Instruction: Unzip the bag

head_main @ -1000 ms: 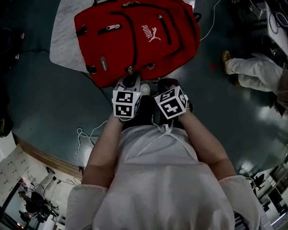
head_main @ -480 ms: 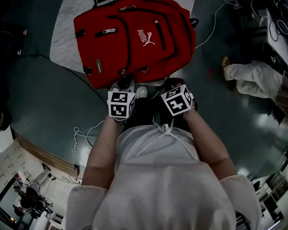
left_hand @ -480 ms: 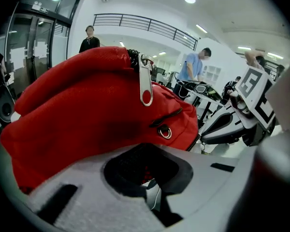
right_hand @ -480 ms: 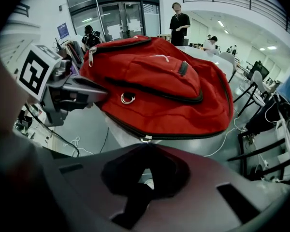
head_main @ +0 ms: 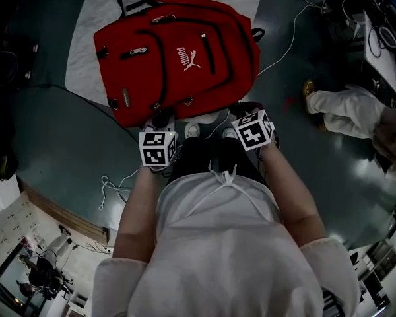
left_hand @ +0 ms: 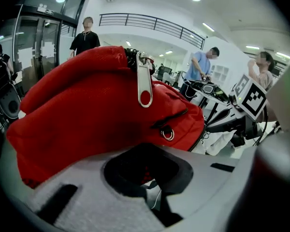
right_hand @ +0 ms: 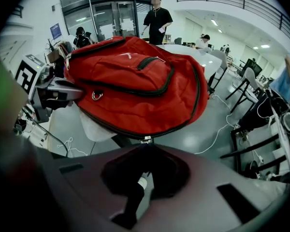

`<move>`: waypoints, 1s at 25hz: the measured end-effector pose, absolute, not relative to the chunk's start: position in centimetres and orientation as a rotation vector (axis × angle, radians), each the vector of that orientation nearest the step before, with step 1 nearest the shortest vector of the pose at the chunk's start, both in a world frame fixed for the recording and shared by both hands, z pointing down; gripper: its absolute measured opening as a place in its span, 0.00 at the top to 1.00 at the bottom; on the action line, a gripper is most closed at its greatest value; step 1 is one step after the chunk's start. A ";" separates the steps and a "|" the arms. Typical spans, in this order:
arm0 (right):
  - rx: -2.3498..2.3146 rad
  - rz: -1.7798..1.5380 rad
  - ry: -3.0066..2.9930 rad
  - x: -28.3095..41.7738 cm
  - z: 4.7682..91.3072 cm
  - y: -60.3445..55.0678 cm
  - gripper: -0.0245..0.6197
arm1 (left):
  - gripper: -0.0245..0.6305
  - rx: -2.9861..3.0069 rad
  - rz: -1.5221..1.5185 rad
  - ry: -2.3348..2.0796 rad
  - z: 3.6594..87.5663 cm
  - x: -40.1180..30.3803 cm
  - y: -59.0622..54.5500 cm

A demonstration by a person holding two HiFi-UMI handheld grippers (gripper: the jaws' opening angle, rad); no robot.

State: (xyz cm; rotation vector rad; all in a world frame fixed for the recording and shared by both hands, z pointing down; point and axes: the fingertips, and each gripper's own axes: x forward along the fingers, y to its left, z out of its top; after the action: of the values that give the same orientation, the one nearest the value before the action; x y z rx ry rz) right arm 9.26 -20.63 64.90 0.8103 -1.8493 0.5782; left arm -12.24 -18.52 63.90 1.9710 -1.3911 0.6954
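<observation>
A red backpack (head_main: 178, 51) lies on a white marble table (head_main: 82, 51), its bottom edge hanging over the near side. My left gripper (head_main: 161, 119) is at that bottom edge, jaws shut, seemingly on the bag's fabric (left_hand: 87, 129). A silver zipper pull (left_hand: 145, 83) hangs just above it. My right gripper (head_main: 243, 109) is further right along the same edge. In the right gripper view its jaws are shut where the black zipper's slider (right_hand: 146, 140) meets their tip. The backpack (right_hand: 135, 86) fills that view.
White cables (head_main: 115, 187) trail on the dark floor left of me, and another cable (head_main: 287, 41) runs right of the table. A person in light trousers (head_main: 346, 104) stands at the right beside a desk (head_main: 383, 25). Chairs (right_hand: 251, 88) and other people stand beyond the table.
The two grippers have spread apart along the bag's bottom edge, the left going left and the right going right. The backpack sits further up and left in the head view.
</observation>
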 end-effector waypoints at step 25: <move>0.925 0.571 -1.867 14.3 64.8 -26.8 0.91 | 0.93 1.833 0.704 -1.509 64.4 -12.5 -18.9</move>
State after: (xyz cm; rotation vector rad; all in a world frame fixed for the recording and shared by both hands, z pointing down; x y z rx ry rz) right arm 14.27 -26.83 64.81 0.9249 -1.8668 0.5710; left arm -12.55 -18.92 64.44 1.8327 -1.5091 0.7039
